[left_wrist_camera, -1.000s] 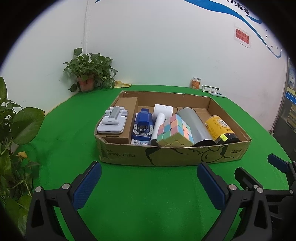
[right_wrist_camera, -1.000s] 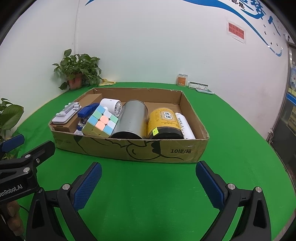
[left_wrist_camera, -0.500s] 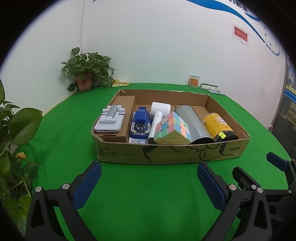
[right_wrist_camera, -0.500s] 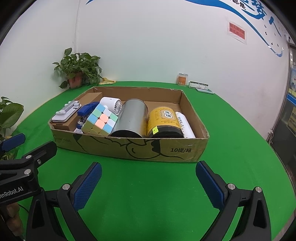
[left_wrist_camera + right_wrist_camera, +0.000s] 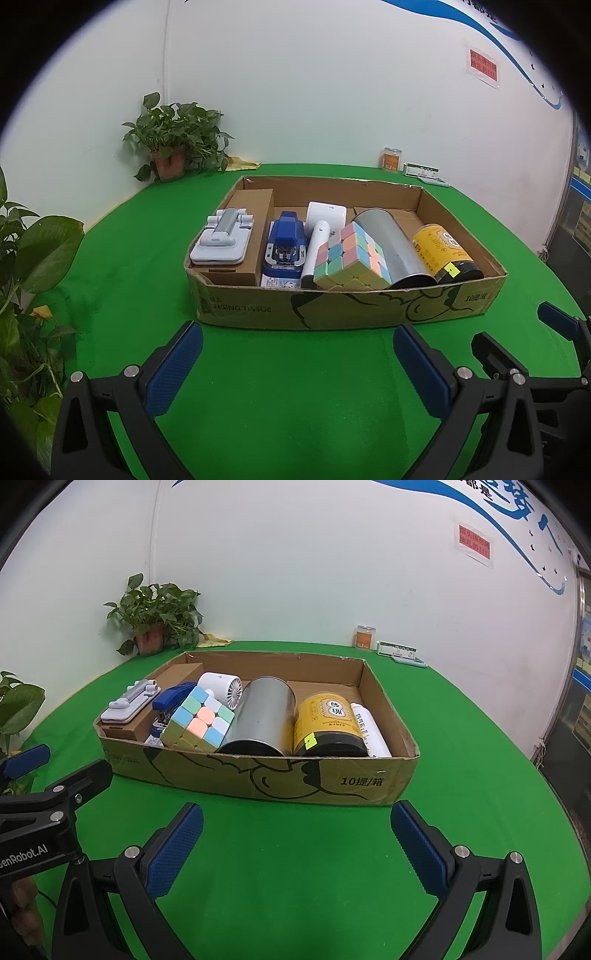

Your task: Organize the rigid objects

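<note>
A shallow cardboard box (image 5: 332, 310) (image 5: 280, 775) stands on the green table. In it lie a grey phone stand (image 5: 221, 240) on a brown carton, a blue stapler (image 5: 284, 247), a white hand fan (image 5: 325, 221), a pastel puzzle cube (image 5: 351, 258) (image 5: 197, 723), a silver tin (image 5: 391, 247) (image 5: 262, 716), a yellow jar (image 5: 443, 251) (image 5: 327, 723) and a white bottle (image 5: 369, 729). My left gripper (image 5: 295, 363) is open and empty in front of the box. My right gripper (image 5: 295, 842) is open and empty, also in front of it.
A potted plant (image 5: 173, 147) stands at the back left and leafy stems (image 5: 26, 258) crowd the left table edge. A small orange jar (image 5: 390, 158) and a flat white case (image 5: 421, 171) sit by the far wall. The right gripper shows at right (image 5: 517, 354).
Both grippers have drifted slightly, so the box sits a little further off in the left wrist view. Nothing was taken hold of or let go.
</note>
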`<control>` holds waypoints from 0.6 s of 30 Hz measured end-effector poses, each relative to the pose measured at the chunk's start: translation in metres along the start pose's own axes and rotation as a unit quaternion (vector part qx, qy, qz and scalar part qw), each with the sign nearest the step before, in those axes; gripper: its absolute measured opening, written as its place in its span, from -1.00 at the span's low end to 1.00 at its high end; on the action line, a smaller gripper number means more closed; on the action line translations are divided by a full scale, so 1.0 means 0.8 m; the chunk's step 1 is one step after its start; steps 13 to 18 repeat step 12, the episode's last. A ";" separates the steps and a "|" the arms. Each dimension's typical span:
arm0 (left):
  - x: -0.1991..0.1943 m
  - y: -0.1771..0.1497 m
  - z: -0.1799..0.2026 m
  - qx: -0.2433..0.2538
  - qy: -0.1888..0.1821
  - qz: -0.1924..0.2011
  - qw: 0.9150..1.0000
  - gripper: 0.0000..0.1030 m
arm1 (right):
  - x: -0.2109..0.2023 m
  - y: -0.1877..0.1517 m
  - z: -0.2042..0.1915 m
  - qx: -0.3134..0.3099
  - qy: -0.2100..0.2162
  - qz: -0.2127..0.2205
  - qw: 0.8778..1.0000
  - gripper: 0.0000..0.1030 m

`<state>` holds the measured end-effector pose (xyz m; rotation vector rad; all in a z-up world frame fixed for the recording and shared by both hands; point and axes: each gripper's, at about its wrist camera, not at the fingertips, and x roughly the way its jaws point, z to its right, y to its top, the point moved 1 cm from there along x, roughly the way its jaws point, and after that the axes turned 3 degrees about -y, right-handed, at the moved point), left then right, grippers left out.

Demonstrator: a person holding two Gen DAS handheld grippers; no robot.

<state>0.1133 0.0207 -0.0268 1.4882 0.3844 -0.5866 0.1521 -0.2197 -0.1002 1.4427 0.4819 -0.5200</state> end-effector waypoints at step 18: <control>0.019 0.010 -0.007 0.008 -0.001 0.003 1.000 0.99 | 0.011 0.009 -0.011 -0.007 -0.004 0.000 1.000 0.99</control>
